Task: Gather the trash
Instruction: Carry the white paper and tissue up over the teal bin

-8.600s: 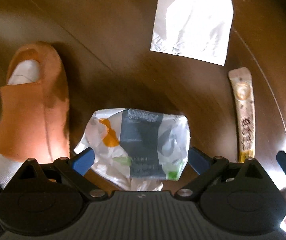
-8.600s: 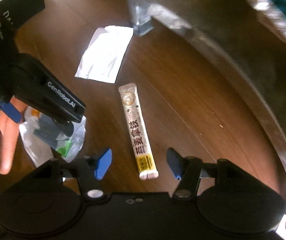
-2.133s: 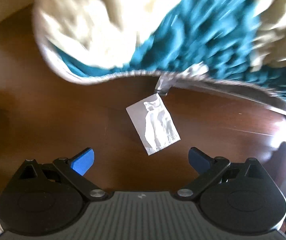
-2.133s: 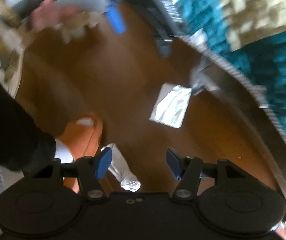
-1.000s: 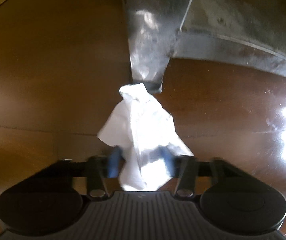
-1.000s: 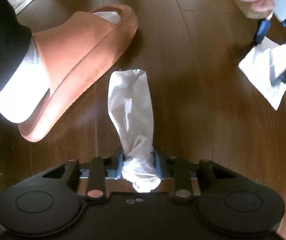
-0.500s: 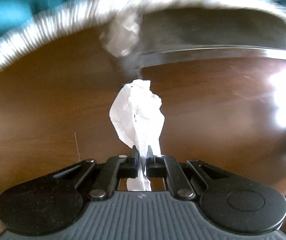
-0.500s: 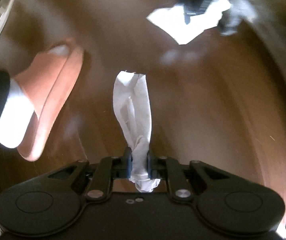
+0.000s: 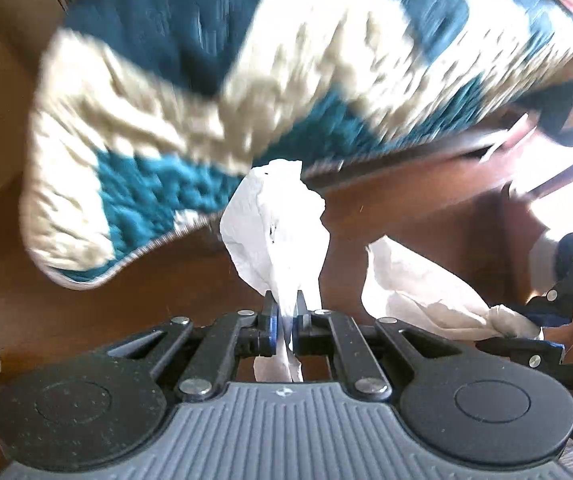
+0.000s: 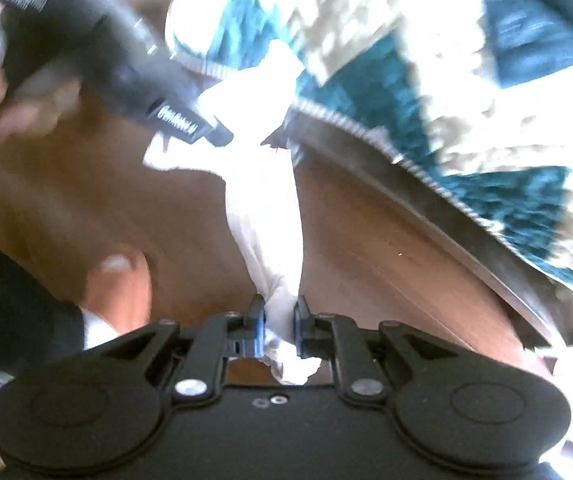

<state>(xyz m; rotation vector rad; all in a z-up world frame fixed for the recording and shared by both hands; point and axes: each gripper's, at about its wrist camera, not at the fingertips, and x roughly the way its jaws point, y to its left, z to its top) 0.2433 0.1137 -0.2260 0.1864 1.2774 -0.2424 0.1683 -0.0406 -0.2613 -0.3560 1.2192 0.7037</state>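
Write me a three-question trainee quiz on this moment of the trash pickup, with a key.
1. True or false: the left gripper is shut on a crumpled white wrapper.
2. What does the right gripper hold? A) a long white bag; B) a glass bottle; C) nothing.
3. Fill in: behind both held pieces lies a teal-and-cream ____ on the brown wooden floor.

Key:
1. True. Its jaws pinch the wrapper's lower end, and the rest stands up above them.
2. A. The jaws close on the bag's bunched end.
3. Rug. It is blurred in both wrist views, but its colour patches and its pale edge show.
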